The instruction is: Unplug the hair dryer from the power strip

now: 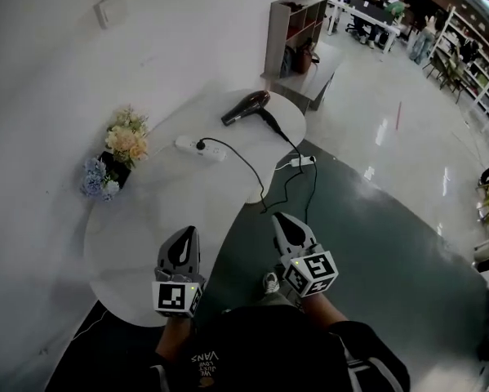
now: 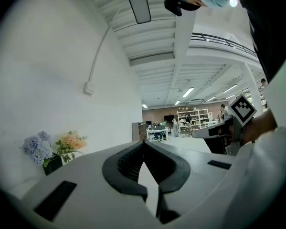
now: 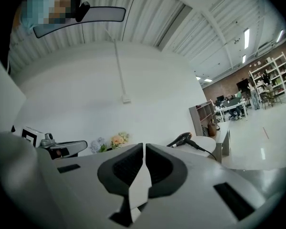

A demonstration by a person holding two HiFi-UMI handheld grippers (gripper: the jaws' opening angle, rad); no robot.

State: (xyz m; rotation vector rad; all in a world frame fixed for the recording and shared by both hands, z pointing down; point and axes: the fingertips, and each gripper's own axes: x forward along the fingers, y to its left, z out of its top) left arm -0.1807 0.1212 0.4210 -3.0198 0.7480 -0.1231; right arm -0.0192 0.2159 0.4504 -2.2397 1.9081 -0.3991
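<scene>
A dark hair dryer [image 1: 246, 106] lies at the far side of the round white table [image 1: 146, 219]; it also shows in the right gripper view as the hair dryer [image 3: 182, 139]. Its black cord [image 1: 244, 160] runs to a plug in the white power strip [image 1: 201, 147]. My left gripper [image 1: 182, 243] hovers shut and empty over the table's near edge. My right gripper [image 1: 286, 227] is shut and empty just off the table, over the dark floor. Both sit well short of the strip.
A pot of flowers [image 1: 117, 151] stands at the table's left by the wall. A second white socket block [image 1: 302, 162] with cables lies on the floor beyond the table. A shelf unit [image 1: 295, 31] and desks stand further back.
</scene>
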